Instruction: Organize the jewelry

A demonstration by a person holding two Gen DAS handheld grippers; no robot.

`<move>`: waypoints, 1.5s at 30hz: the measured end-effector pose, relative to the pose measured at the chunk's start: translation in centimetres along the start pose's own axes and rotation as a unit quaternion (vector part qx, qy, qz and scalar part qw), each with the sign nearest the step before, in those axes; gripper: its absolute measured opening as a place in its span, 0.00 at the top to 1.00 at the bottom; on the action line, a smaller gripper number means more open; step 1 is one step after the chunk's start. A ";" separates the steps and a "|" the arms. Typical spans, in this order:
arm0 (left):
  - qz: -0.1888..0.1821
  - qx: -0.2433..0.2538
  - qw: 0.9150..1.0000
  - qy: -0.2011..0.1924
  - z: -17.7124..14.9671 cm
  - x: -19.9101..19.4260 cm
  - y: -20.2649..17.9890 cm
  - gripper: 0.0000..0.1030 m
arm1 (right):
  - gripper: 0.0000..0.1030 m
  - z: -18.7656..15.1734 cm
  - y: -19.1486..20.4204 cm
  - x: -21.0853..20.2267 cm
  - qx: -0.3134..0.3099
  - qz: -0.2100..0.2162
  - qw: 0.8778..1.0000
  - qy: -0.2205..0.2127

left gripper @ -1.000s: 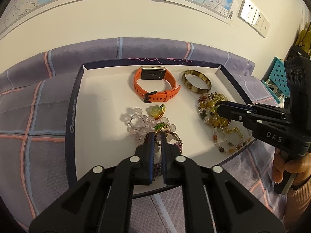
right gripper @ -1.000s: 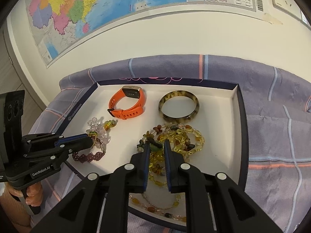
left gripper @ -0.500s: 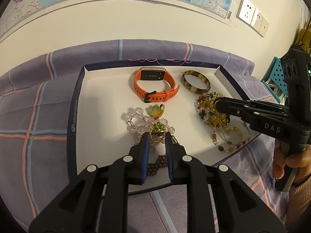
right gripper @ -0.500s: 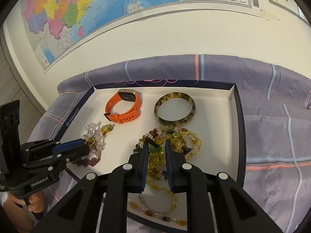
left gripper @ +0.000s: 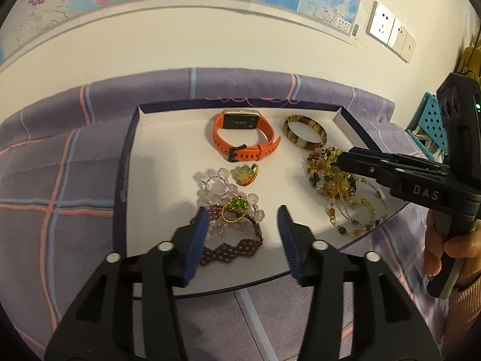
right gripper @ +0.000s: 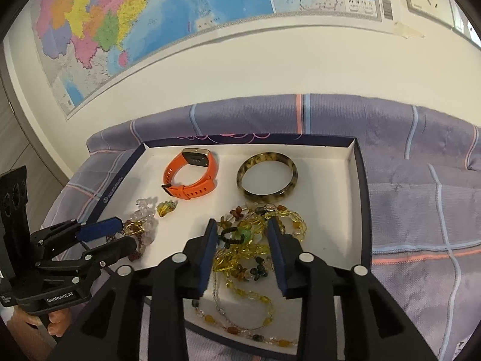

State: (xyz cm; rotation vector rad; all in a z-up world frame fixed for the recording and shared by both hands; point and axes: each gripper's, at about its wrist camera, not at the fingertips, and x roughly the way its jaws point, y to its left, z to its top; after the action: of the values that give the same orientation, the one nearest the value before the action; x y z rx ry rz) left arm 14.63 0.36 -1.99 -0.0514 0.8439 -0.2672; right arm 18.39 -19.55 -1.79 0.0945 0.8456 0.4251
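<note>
Both hand-held grippers have just been opening. Left wrist view: left hand-held gripper (left gripper: 242, 221) stands half-open above the tray (left gripper: 121, 186), its finger hiding part of the purple bracelet (left gripper: 231, 248). Right wrist view: right hand-held gripper (right gripper: 242, 234) gapes, unpressed, around tangled amber beads (right gripper: 240, 258).

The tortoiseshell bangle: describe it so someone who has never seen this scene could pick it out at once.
Find the shallow white tray with a dark rim on the purple checked cloth. In its far row, right of the orange watch, lies the bangle. It is the only rigid, smooth, mottled brown ring; everything nearby is beaded or strapped.
</note>
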 end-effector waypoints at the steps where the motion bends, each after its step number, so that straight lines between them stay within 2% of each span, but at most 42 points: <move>1: 0.004 0.001 1.000 -0.005 0.0 -0.2 0.0 0.39 | 0.61 0.0 0.1 -0.2 -0.001 0.000 1.000 -0.002; 4: 0.010 0.001 1.000 -0.018 0.0 -1.0 0.0 0.36 | 0.53 -0.4 0.4 -0.8 -0.005 -0.004 1.000 -0.007; 9: 0.020 0.006 0.999 -0.032 -0.2 -2.1 -0.3 0.29 | 0.52 -1.4 0.8 -1.4 -0.015 -0.007 1.000 -0.006; 11: 0.023 0.010 0.999 -0.036 -0.4 -2.5 -0.5 0.21 | 0.51 -1.8 0.9 -1.8 -0.016 -0.009 1.000 -0.009; 12: 0.025 0.011 0.999 -0.039 -0.6 -2.8 -0.6 0.19 | 0.49 -2.0 1.0 -2.1 -0.016 -0.012 1.000 -0.012; 14: 0.036 0.010 0.998 -0.048 -1.0 -3.4 -0.8 0.06 | 0.42 -2.5 1.3 -2.6 -0.017 -0.014 1.000 -0.018; 17: 0.046 0.012 0.998 -0.052 -1.7 -4.0 -1.1 0.06 | 0.31 -3.5 2.5 -3.5 -0.035 -0.027 0.999 -0.029; 19: 0.055 0.009 0.997 -0.057 -2.2 -4.6 -1.3 0.06 | 0.17 -4.3 3.3 -4.0 -0.047 -0.041 0.997 -0.036; 20: 0.058 0.007 0.997 -0.060 -2.5 -4.8 -1.4 0.06 | 0.16 -4.7 3.7 -4.5 -0.055 -0.049 0.996 -0.044; 22: 0.070 0.003 0.996 -0.061 -3.0 -5.3 -1.5 0.06 | 0.06 -5.4 4.4 -5.1 -0.064 -0.061 0.995 -0.053; 28: 0.095 -0.007 0.994 -0.062 -4.4 -6.8 -2.2 0.06 | 0.07 -7.4 5.4 -6.8 -0.070 -0.077 0.992 -0.064; 37: 0.106 -0.022 0.992 -0.066 -6.3 -8.4 -3.0 0.06 | 0.07 -10.0 6.3 -7.8 -0.067 -0.086 0.992 -0.061; 45: 0.109 -0.035 0.992 -0.054 -7.6 -8.9 -3.1 0.06 | 0.07 -10.7 6.6 -8.3 -0.062 -0.083 0.993 -0.061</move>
State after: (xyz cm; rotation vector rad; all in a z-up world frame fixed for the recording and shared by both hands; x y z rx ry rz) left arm 2.67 0.03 -0.10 -0.0379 0.7443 -0.0298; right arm 3.43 -17.76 -1.37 -0.0646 0.6997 0.3120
